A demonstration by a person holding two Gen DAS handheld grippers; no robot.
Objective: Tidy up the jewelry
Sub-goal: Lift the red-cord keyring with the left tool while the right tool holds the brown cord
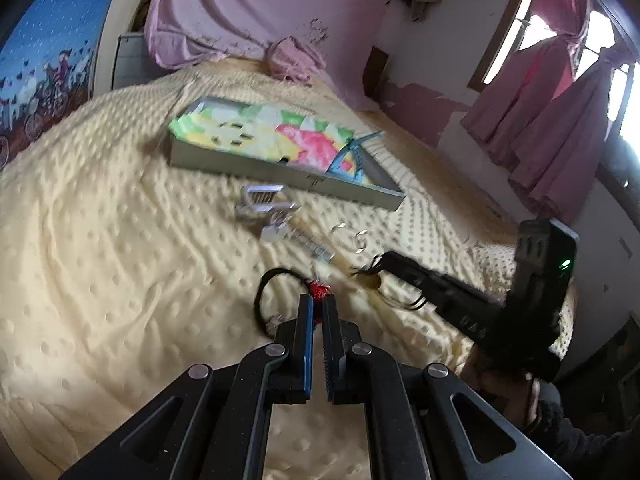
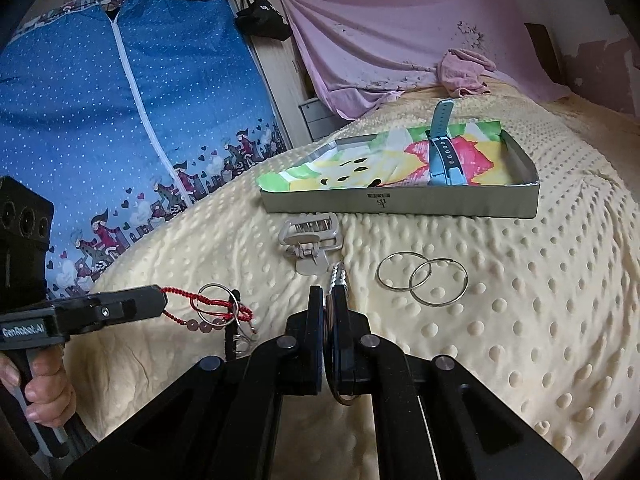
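We're on the bed (image 2: 520, 340), and on the left our left tool (image 2: 162, 305) is clamped on a red cord bracelet (image 2: 208, 308), lifting it so its beads and a silver ring hang clear of the bumpy yellow cover. In the middle our right tool (image 2: 329, 300) is clenched on a thin dark band (image 2: 330, 344) that loops back between its fingers. Just ahead lie a grey hair claw (image 2: 306, 240) and a silver twisted piece (image 2: 337, 276), with two silver hoops (image 2: 422, 282) overlapping to their right. Beyond them sits the open tray (image 2: 400, 204), a blue watch strap (image 2: 442, 152) propped over its far wall. Its near wall is low, we reckon, so both loads should clear it. The right side of the bed is open.
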